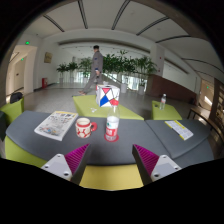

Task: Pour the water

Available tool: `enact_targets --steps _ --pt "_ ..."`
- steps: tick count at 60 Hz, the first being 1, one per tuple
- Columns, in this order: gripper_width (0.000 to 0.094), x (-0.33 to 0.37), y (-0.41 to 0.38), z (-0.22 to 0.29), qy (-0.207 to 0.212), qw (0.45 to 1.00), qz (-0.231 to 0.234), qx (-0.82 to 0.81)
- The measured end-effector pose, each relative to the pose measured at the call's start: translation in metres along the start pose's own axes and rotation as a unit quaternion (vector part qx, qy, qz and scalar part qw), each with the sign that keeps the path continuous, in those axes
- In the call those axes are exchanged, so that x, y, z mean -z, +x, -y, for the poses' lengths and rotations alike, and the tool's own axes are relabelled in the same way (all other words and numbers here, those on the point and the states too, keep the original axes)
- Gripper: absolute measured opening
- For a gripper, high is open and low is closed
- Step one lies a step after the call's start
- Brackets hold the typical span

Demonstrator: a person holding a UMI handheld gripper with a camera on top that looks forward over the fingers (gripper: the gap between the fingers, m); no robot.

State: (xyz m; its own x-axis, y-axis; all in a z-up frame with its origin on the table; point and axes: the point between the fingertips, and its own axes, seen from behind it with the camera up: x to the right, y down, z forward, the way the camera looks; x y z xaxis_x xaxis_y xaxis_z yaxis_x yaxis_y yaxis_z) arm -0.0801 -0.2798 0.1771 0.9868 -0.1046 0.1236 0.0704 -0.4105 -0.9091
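Fingers [110, 162] are hanging spread wide w/ nothing btwn them. A can [112, 127] and a mug [85, 127] are sitting on the grey tabletop [120, 150] just ahead, a bottle [163, 101] farther off. Pouring isn't started yet; grabbing, tipping are remaining.

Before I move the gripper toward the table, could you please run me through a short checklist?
1. Gripper fingers open, nothing held: ok.
2. Red mug upright, handle visible: ok.
3. Red-and-white can upright beside the mug: ok.
4. Path from fingers to both over the grey table free: ok.
5. Magazine lies left of the mug, apart from it: ok.
6. Water level in either vessel: cannot tell.
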Motion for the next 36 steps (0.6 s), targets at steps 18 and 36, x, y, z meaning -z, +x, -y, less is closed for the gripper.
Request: enact_targets --steps 18,36 --pt "0.0851 0.174 0.012 -0.049 -0.009 1.000 -0.012 -0.020" --pt "0.0847 0.240 0.006 -0.052 0.016 1.000 -0.004 -0.012"
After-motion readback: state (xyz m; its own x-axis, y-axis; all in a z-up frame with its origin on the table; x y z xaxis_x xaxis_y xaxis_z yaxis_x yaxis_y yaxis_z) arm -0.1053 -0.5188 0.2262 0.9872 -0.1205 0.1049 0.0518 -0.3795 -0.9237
